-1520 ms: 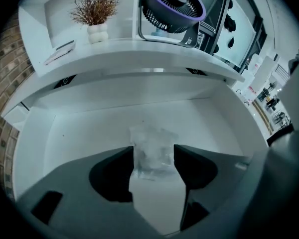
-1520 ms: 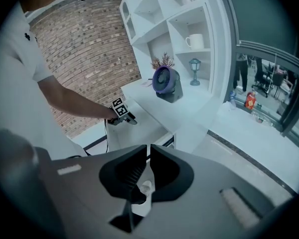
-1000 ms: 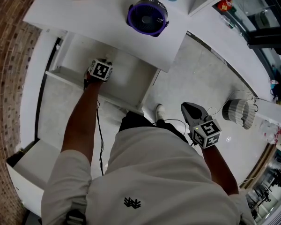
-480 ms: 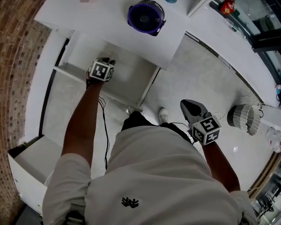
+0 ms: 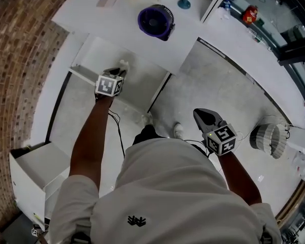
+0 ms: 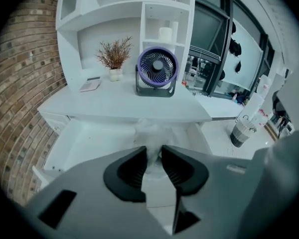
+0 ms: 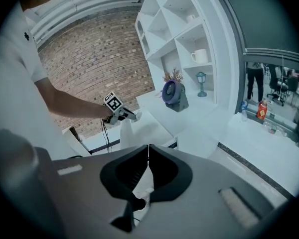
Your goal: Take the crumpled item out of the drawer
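A crumpled white translucent item [image 6: 151,132] sticks out between the pads of my left gripper [image 6: 153,151], which is shut on it. In the head view the left gripper [image 5: 118,71] hangs over the open white drawer [image 5: 91,55] under the desk, and the crumpled item [image 5: 123,64] shows at its tip. The drawer's inside [image 6: 84,143] lies below the jaws. My right gripper [image 5: 199,115] is shut with nothing in it, held over the floor at the person's right side; its jaw tips [image 7: 148,147] touch. From there the left gripper [image 7: 120,114] shows far off.
A purple fan [image 5: 153,20] stands on the white desk top [image 5: 107,22] just behind the drawer, with a small plant [image 6: 114,59] beside it. Another open white drawer [image 5: 30,166] juts out at lower left by the brick wall. A wire basket [image 5: 268,139] sits on the floor at right.
The left gripper has drawn back and up from deep in the drawer, and the white crumpled item now shows at its tip. The right gripper has stayed put.
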`<state>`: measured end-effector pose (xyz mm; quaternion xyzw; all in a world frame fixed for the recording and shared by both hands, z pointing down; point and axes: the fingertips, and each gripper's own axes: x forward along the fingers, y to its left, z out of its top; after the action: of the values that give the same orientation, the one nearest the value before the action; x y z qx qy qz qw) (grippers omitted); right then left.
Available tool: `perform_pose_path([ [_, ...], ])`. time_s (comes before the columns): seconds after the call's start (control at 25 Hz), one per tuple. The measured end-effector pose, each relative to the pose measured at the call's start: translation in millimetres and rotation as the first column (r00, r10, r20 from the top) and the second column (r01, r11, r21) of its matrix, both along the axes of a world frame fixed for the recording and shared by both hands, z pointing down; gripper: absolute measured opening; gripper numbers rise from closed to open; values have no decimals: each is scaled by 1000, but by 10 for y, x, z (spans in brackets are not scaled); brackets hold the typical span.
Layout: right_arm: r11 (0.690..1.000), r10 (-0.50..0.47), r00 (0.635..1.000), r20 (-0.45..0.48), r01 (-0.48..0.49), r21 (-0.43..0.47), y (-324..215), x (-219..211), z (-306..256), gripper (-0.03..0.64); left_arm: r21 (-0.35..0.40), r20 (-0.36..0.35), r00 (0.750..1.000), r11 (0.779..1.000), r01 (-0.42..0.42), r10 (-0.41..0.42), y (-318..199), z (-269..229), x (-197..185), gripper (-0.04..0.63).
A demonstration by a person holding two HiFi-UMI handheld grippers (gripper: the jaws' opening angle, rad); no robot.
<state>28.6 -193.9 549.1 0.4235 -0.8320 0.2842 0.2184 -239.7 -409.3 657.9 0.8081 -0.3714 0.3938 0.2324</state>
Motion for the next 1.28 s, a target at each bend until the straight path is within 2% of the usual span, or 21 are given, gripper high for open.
perform_pose_path([
  [0.64,990,-140,987,74,138,32,489,358,44,12,112,-93,993,990,85,-74,1101,-883,623,95],
  [0.88,982,-188,978,86,184,51,621,473,15,12,168,-149,987,981,92,-67,1458,-1255,919,95],
  [1.28,970,-242,966,94,238,56,849,711,14,12,203,-167,985,976,82,-48,2067,-1647,1366,94],
])
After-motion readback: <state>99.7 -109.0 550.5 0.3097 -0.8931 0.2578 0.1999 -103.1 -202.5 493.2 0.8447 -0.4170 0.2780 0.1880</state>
